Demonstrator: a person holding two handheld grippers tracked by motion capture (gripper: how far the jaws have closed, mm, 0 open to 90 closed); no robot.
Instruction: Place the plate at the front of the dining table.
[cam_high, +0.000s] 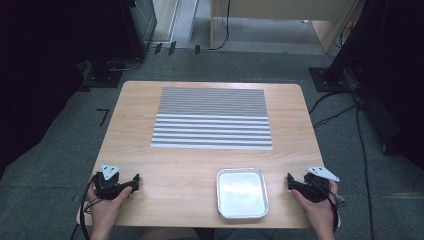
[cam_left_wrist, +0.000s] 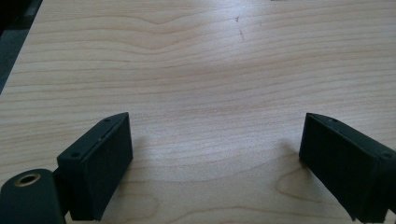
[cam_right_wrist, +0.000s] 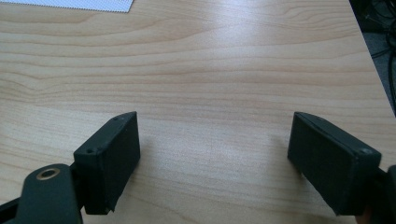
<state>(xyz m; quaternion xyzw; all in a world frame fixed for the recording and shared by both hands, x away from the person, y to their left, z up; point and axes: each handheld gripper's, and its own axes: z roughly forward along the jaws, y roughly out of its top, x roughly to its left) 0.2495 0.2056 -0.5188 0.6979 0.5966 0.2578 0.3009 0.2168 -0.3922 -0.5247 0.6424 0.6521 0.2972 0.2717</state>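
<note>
Both claws rest released on the wooden surface (cam_high: 190, 165), left claw (cam_high: 136, 182), right claw (cam_high: 290, 181), nothing between jaws. Metal tray (cam_high: 242, 213) between them, nearer right claw; holds nothing. Striped mat (cam_high: 212, 117) beyond.

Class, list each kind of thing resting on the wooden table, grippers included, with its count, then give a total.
Striped mat: 1
Metal tray: 1
Grippers: 2, the left gripper and the right gripper
Total: 4
</note>
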